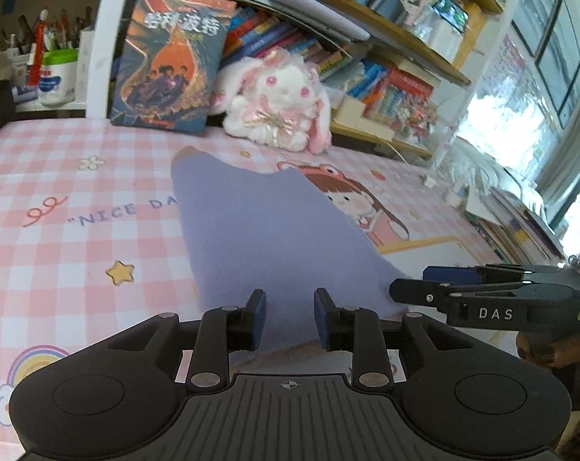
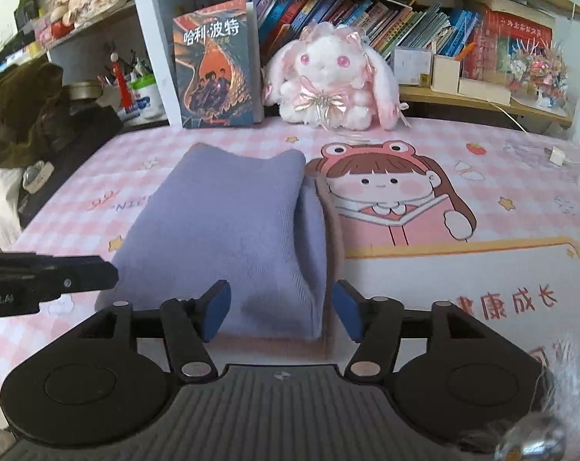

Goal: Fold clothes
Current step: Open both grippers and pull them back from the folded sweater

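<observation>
Both tools sit at the near edge of the lavender garment (image 2: pixel 228 230), fingers spread, gripping nothing: left tool (image 1: pixel 290 317), right tool (image 2: pixel 278 309). The garment lies folded lengthwise on the pink checked table (image 2: pixel 462 276), plush rabbit (image 2: pixel 332 88) and book (image 2: pixel 216 65) beyond. Probably mid-fold; next, pinch the near hem and carry it toward the far end.

You're working in a child's study corner at home: a desk under a pink checked cartoon mat (image 2: pixel 462 146), a plush white-and-pink rabbit (image 2: pixel 330 84) beside an upright Harry Potter book (image 2: pixel 216 65), shelves packed with colourful children's books (image 2: pixel 366 19), and a pen holder (image 1: pixel 55 61) alongside.
</observation>
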`<state>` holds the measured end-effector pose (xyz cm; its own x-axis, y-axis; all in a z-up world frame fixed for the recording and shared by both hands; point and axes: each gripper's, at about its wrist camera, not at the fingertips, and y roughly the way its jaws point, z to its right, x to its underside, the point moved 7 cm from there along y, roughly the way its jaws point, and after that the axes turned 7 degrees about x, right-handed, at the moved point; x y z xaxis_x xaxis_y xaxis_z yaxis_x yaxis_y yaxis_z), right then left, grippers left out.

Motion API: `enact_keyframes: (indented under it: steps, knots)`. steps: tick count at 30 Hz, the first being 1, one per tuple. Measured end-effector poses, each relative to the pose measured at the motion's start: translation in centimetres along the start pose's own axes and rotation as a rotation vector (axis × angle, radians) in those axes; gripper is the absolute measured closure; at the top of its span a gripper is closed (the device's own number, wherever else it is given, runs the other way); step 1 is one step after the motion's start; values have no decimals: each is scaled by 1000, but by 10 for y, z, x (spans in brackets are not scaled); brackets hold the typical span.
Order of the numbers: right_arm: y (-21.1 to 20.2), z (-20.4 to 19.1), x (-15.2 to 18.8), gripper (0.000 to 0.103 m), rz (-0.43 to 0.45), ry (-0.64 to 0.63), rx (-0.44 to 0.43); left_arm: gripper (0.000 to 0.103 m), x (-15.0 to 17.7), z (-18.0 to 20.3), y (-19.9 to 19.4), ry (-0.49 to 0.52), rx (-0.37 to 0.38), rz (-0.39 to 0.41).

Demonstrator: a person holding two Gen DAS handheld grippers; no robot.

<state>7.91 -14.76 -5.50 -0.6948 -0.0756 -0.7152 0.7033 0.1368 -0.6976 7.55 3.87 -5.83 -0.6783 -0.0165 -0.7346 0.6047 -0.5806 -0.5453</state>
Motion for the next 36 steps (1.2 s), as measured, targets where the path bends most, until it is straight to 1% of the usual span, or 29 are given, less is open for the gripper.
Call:
enact_keyframes:
  steps: [1, 3, 6, 10, 14, 16, 17, 18, 20, 21, 22, 26, 32, 36]
  knots:
    - [-2, -1, 3, 43, -5, -2, 7, 75, 2, 2, 1, 7, 5, -8]
    - [-5, -1, 8, 41, -13, -4, 26, 71, 5, 5, 2, 24, 11, -25]
    - [-7, 0, 14, 41, -25, 4, 44, 70, 12, 10, 2, 38, 23, -48]
    - [-9, -2, 23, 41, -51, 3, 47, 70, 21, 8, 0, 25, 27, -68]
    - [-9, -7, 33, 38, -83, -9, 44, 70, 32, 4, -3, -1, 5, -94]
    - [-8, -8, 38, 38, -106, -15, 45, 66, 38, 2, -4, -11, -7, -112]
    - [-7, -9, 41, 37, -115, -15, 46, 55, 41, 1, -5, -14, -13, -120]
    - [-6, -9, 44, 37, -125, -15, 48, 46, 44, 1, -6, -16, -19, -126]
    - [-5, -10, 50, 36, -143, -15, 50, 44, 48, 0, -8, -17, -32, -134]
    - [-5, -11, 52, 35, -151, -16, 52, 39, 50, -1, -9, -18, -40, -138]
    - [-4, -12, 55, 34, -158, -16, 54, 36, 51, -2, -10, -19, -50, -143]
    - [-3, -14, 61, 29, -176, -22, 61, 31, 57, -7, -11, -34, -75, -163]
    - [-3, -5, 63, 27, -181, -1, 77, 30, 61, -10, -11, -45, -98, -175]
    - [-4, 2, 63, 25, -182, 17, 88, 30, 59, -16, -14, -62, -119, -166]
